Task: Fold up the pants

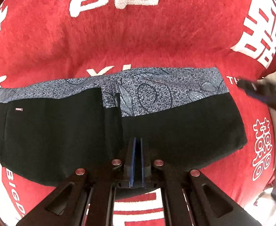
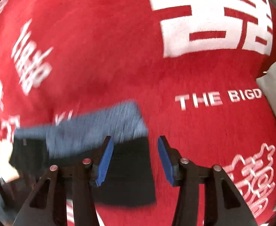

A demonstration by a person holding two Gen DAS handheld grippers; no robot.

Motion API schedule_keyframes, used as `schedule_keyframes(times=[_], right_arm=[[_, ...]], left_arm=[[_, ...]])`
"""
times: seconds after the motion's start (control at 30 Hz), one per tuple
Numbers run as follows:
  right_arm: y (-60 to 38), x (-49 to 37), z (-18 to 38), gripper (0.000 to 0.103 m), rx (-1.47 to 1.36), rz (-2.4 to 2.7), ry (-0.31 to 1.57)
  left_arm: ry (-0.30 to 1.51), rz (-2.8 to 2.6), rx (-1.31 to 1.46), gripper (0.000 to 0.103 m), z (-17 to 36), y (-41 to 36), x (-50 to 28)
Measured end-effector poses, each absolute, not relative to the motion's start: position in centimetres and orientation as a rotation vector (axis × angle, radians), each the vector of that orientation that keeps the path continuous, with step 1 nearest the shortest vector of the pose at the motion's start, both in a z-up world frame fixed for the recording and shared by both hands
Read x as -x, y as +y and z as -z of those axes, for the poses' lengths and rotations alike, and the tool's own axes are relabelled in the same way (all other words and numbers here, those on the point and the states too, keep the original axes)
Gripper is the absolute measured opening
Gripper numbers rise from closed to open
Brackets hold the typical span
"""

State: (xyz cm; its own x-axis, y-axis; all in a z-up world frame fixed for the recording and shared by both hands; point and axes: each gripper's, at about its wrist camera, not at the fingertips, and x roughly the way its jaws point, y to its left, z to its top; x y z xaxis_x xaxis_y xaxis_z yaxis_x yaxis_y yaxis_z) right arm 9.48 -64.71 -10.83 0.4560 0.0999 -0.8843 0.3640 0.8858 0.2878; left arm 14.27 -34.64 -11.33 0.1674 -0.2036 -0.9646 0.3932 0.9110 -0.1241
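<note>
Folded pants on red cloth, both grippers clear above.

Red printed blanket [image 1: 138, 43] spread flat as work surface. Pants [image 1: 53, 131] folded compact, patterned band turned away from fingertips, lying under both tools. Left gripper [image 1: 137, 141] pinched shut on nothing. Right gripper [image 2: 136, 145] half spread, empty, pants edge below the gap; probably releasing.

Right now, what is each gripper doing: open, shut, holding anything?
Left gripper: shut, nothing visible between its pads, above the folded pants.
Right gripper: open, holding nothing, over the pants' edge and the red cloth.
</note>
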Motion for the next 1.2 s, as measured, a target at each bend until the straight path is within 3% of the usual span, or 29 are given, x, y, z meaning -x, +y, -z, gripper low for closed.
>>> schedule_keyframes(times=[0.2,0.43,0.47,0.5,0.53,0.57,0.83,0.97,1.2], right_arm=[[-63.8,-15.2,15.8,0.053,-0.322,0.207,1.225],[-62.1,-10.4,11.5,0.054,-0.334,0.181,1.138],[-61.5,-9.2,10.8,0.054,-0.339,0.16,1.129],[-61.1,-8.6,10.5,0.054,-0.34,0.146,1.128],[-60.6,-7.9,10.3,0.054,-0.338,0.136,1.13],[-59.9,-7.7,10.0,0.054,-0.334,0.128,1.132],[-58.2,-3.9,10.9,0.054,-0.338,0.102,1.183],[-57.7,-3.0,11.2,0.072,-0.34,0.094,1.217],[-55.9,-2.2,10.4,0.079,-0.275,0.058,1.264]], left_arm=[[1.339,0.419,-0.17,0.005,12.3,-35.4,-14.3],[1.339,0.433,-0.149,0.005,11.8,-35.7,-14.1],[1.341,0.432,-0.158,0.009,11.9,-35.8,-14.1],[1.346,0.43,-0.165,0.026,12.0,-35.9,-14.1],[1.348,0.422,-0.167,0.073,12.1,-35.9,-14.0],[1.339,0.401,-0.167,0.1,12.0,-35.8,-14.0],[1.34,0.384,-0.166,0.1,11.4,-34.9,-13.5],[1.338,0.369,-0.149,0.1,10.7,-33.6,-12.9],[1.355,0.323,-0.075,0.1,10.0,-30.5,-11.8]])
